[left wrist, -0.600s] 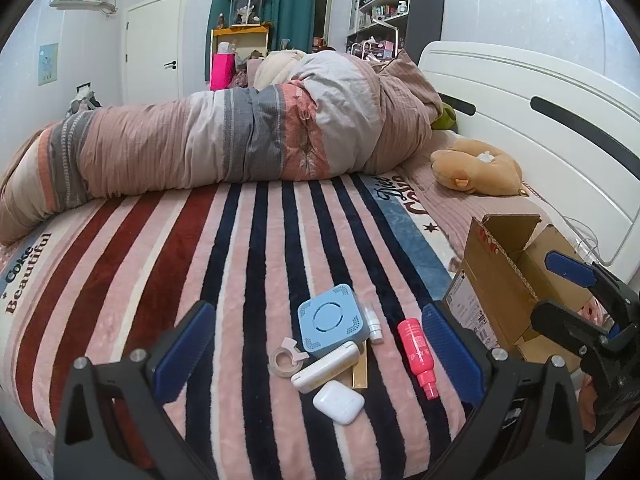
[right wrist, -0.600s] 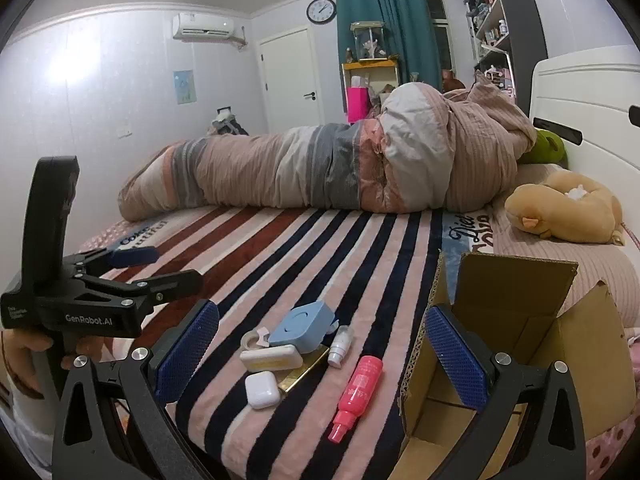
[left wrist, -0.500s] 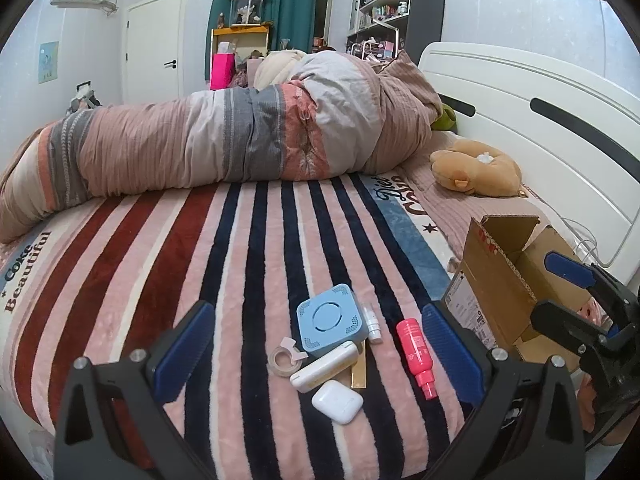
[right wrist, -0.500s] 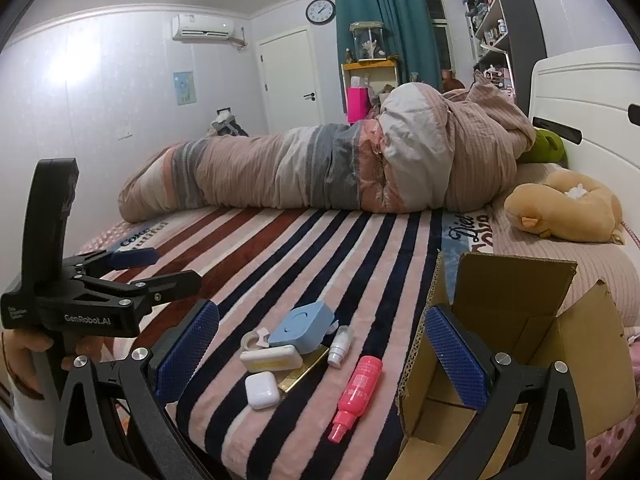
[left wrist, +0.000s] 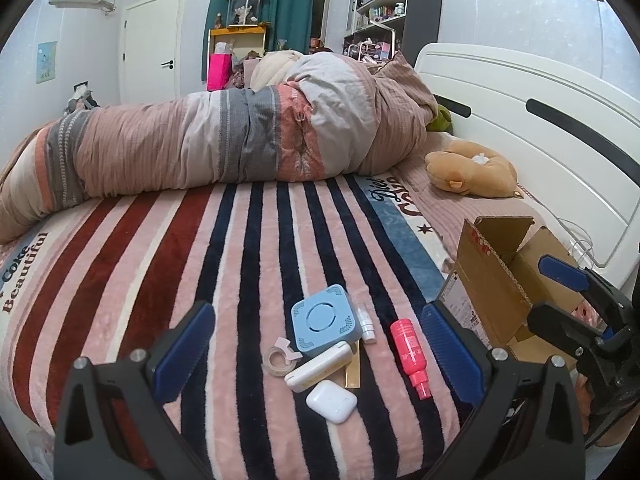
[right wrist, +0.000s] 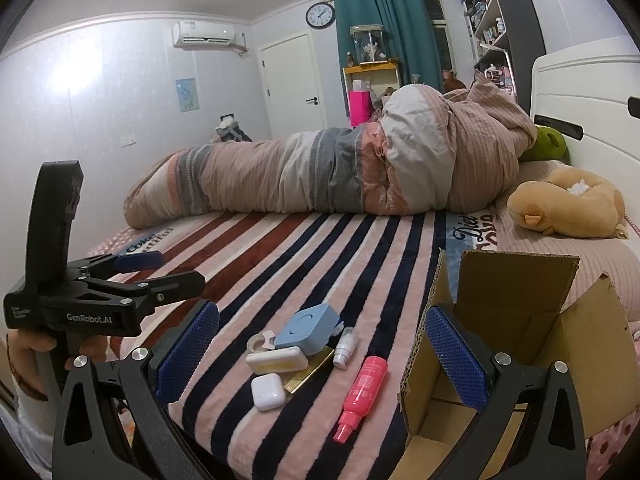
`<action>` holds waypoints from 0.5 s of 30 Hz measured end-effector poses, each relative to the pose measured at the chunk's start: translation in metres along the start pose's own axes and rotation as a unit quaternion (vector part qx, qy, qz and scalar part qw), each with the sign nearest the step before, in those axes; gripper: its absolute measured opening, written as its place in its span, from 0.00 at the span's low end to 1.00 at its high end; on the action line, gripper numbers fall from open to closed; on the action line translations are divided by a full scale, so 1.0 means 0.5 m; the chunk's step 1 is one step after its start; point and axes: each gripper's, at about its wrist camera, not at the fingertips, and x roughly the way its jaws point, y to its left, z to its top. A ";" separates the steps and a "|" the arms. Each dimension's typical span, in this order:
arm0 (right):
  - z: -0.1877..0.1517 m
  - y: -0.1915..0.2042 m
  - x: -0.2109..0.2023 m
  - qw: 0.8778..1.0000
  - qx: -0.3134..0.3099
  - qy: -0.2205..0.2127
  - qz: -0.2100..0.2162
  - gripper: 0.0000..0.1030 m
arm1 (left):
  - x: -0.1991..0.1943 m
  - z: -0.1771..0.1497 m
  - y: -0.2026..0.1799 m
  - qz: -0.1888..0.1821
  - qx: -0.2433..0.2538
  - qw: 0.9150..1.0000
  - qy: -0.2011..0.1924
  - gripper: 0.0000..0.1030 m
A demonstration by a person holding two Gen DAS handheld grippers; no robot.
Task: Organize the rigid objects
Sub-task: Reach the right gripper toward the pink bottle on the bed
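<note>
A small pile lies on the striped bed near its front edge: a blue square box (left wrist: pixel 322 323) (right wrist: pixel 306 330), a white bar case (left wrist: pixel 319 366) (right wrist: pixel 275 361), a white earbud case (left wrist: pixel 331 401) (right wrist: pixel 268 391), a tape roll (left wrist: pixel 278 358) (right wrist: pixel 260 342), a small white tube (left wrist: pixel 366 323) (right wrist: pixel 345 346), a gold flat card (left wrist: pixel 353 372) (right wrist: pixel 310 368) and a pink spray bottle (left wrist: pixel 410 350) (right wrist: pixel 362 392). An open cardboard box (left wrist: pixel 504 280) (right wrist: pixel 520 344) stands to their right. My left gripper (left wrist: pixel 316 354) is open and empty just before the pile. My right gripper (right wrist: pixel 320 354) is open and empty, between pile and box.
A rolled striped duvet (left wrist: pixel 224 144) lies across the far side of the bed. A tan plush toy (left wrist: pixel 472 174) sits by the white headboard (left wrist: pixel 540 136). The other gripper shows at the right of the left wrist view (left wrist: pixel 584 320) and at the left of the right wrist view (right wrist: pixel 100 292).
</note>
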 end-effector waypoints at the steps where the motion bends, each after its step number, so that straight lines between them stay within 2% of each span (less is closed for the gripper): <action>1: 0.000 0.000 0.000 1.000 0.000 0.001 0.000 1.00 | -0.001 0.000 -0.001 0.000 0.000 1.000 0.000 1.00; 7: 0.000 0.003 -0.003 1.000 -0.006 0.016 -0.008 0.99 | 0.005 -0.001 -0.004 -0.014 -0.002 1.000 0.004 1.00; 8: 0.001 0.010 -0.006 1.000 -0.010 0.014 -0.014 0.96 | 0.010 0.001 0.002 -0.018 -0.002 1.000 0.003 1.00; 10: 0.004 0.023 -0.009 1.000 -0.012 0.004 -0.024 0.80 | 0.012 0.000 0.015 -0.022 -0.006 1.000 -0.002 1.00; 12: 0.005 0.041 -0.005 1.000 -0.012 0.008 -0.028 0.72 | 0.018 -0.001 0.035 -0.018 -0.011 1.000 -0.005 1.00; 15: -0.004 0.094 0.023 0.998 -0.039 0.044 -0.034 0.69 | 0.033 -0.008 0.065 -0.004 -0.020 1.000 -0.006 1.00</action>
